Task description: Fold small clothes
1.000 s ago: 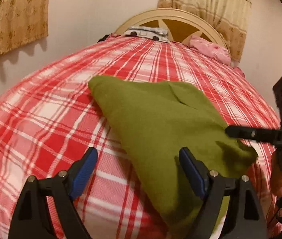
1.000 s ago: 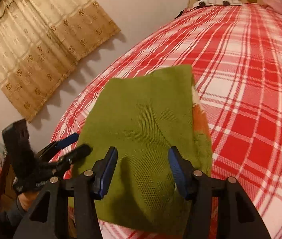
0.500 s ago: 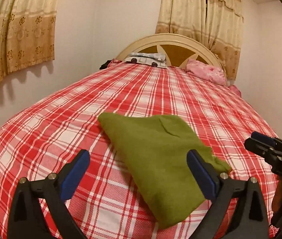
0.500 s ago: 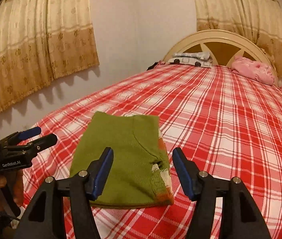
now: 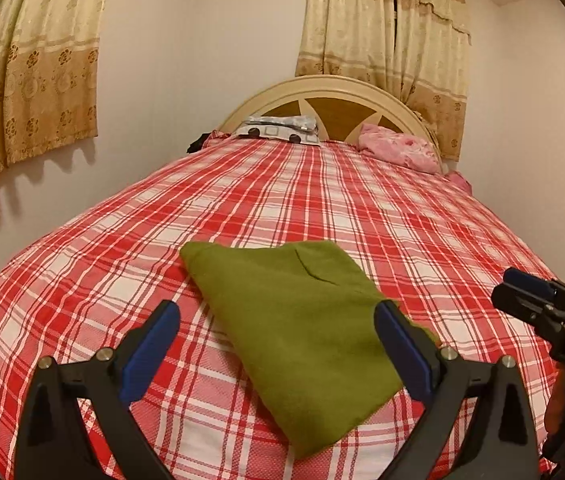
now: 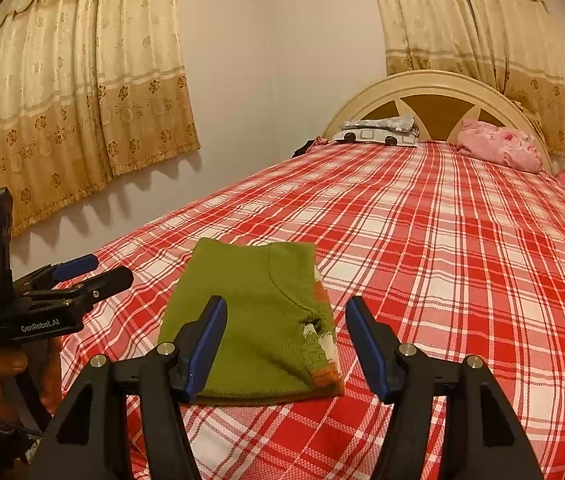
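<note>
A small green knit garment [image 5: 302, 328] lies folded flat on the red plaid bed, with orange and white trim along its right edge in the right wrist view [image 6: 254, 320]. My left gripper [image 5: 278, 344] is open and empty, held above the near end of the garment. My right gripper [image 6: 286, 344] is open and empty, above the garment's near right corner. The left gripper also shows at the left of the right wrist view [image 6: 94, 272], and the right gripper shows at the right edge of the left wrist view [image 5: 522, 292].
The red plaid bedspread [image 5: 362, 208] covers the whole bed. A pink pillow [image 5: 398, 148] and a folded patterned cloth [image 5: 278, 130] lie by the cream headboard [image 5: 334, 88]. Curtains [image 6: 82, 100] hang on the walls. The bed's near edge is just below my grippers.
Both grippers have drawn back and up from the garment, which now looks smaller and lies farther ahead. The garment stays folded in place.
</note>
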### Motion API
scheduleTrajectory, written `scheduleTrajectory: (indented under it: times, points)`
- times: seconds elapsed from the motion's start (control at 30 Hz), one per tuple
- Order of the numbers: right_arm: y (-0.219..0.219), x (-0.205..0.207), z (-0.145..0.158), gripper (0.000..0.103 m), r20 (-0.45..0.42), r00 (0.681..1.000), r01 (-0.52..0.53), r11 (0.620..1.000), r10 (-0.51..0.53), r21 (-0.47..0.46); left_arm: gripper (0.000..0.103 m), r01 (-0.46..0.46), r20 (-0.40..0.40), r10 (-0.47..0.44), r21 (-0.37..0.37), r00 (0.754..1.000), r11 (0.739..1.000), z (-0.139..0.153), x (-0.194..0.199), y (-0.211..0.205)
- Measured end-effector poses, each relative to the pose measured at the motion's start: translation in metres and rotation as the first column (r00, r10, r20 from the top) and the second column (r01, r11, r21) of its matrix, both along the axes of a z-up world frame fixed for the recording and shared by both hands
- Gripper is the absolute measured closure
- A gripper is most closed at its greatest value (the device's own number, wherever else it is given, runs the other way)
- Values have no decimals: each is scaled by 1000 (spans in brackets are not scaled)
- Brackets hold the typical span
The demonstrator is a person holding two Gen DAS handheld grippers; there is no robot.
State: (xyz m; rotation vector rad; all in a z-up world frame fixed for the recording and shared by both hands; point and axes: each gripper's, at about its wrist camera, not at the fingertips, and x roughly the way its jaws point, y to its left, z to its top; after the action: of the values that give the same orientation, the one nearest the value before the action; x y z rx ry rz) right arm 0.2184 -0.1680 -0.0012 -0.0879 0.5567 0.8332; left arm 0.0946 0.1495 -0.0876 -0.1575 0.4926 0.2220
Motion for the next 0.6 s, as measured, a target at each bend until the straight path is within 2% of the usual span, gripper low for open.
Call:
scheduleTrajectory:
  times: [0.6]
  points:
    - [5, -7, 1, 40, 7, 1000, -9, 1000, 9, 2, 3, 0, 3, 0, -2, 1000, 1000, -1, 0, -2]
